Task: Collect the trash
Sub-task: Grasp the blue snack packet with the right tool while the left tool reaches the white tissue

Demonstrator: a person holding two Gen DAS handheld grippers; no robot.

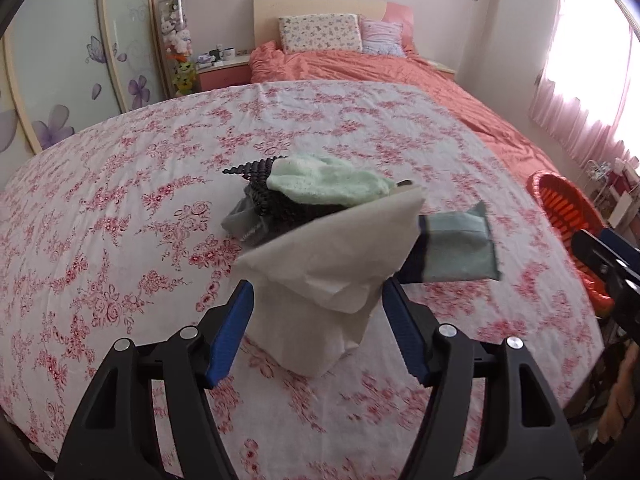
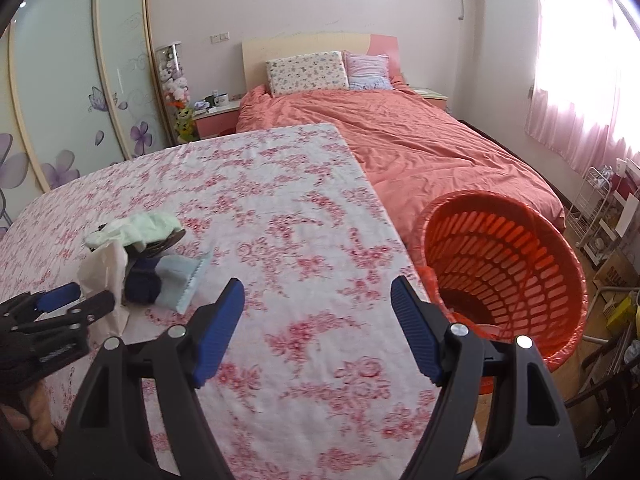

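The left gripper (image 1: 318, 308) is gaping around a white paper sheet (image 1: 328, 252); the right gripper (image 2: 318, 300) is hovering open left of the orange basket (image 2: 520, 216).

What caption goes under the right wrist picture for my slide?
Open right gripper hangs over the flowery cloth, between the trash pile and the orange basket.

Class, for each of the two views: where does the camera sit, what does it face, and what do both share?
Left wrist: behind the open left gripper, facing the tissue and trash pile.
Right wrist: behind the open right gripper, facing the floral cloth, the basket at right.
Shared: pile, basket, bed, each other's gripper.
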